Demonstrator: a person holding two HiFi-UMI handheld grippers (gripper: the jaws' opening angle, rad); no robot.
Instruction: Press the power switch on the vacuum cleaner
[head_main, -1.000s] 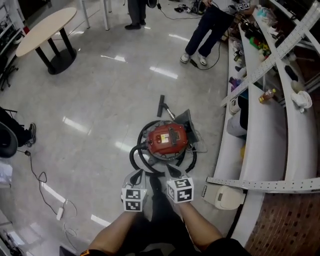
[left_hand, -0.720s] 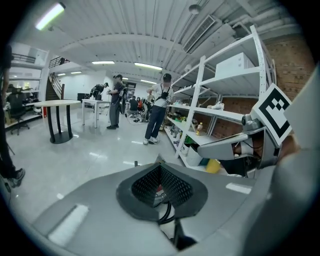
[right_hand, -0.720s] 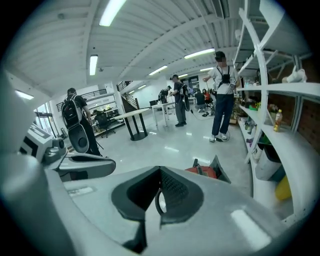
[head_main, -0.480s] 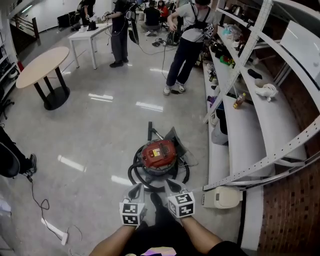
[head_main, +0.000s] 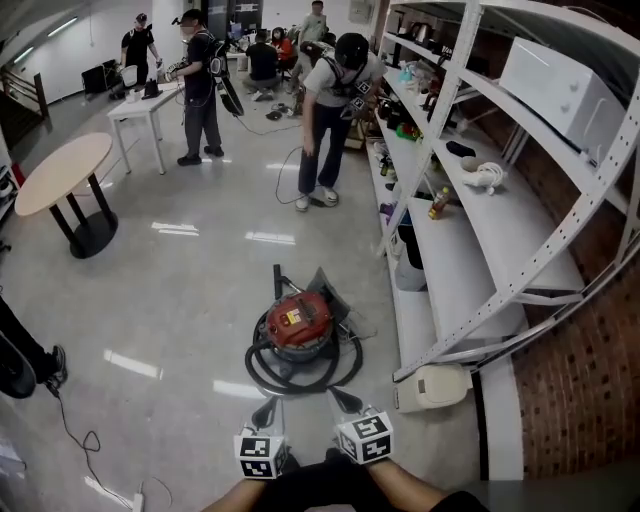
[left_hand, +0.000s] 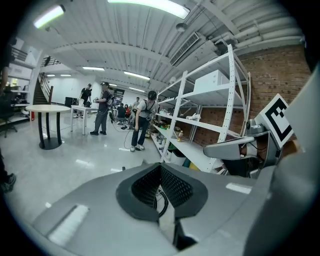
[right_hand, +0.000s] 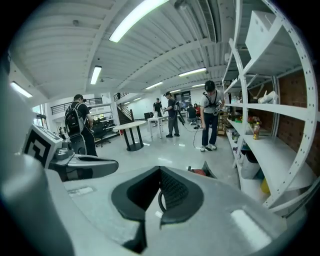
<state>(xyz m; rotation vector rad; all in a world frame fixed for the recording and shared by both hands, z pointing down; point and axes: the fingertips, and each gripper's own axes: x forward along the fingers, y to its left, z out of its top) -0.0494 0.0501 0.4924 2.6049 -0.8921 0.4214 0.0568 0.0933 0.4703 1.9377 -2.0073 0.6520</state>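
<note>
Since one second ago the head view has lifted: the shelves and the people at the far end now show, and both tongs sit lower in the picture, close to its bottom edge. The vacuum cleaner (head_main: 298, 322) stands on the pale floor (head_main: 180, 290) straight ahead of the person, just beside the white shelf rack (head_main: 470, 240). Its body is round with a red top, so it has almost no long axis of its own. A short black tube (head_main: 278, 274) sticks out from the far side and points away from the person, a little to the left. The black hose (head_main: 300, 378) lies in loops round the near side of the body.

The left tongs (head_main: 266, 408) and the right tongs (head_main: 343, 400) hover side by side above the floor, tips toward the vacuum cleaner and near the hose, not touching it. In each gripper view the two jaws are clenched together with nothing between them (only the dark pads leave a small hollow at the tip). The power switch is too small to make out. A person (head_main: 325, 100) bends forward farther down the aisle.
</note>
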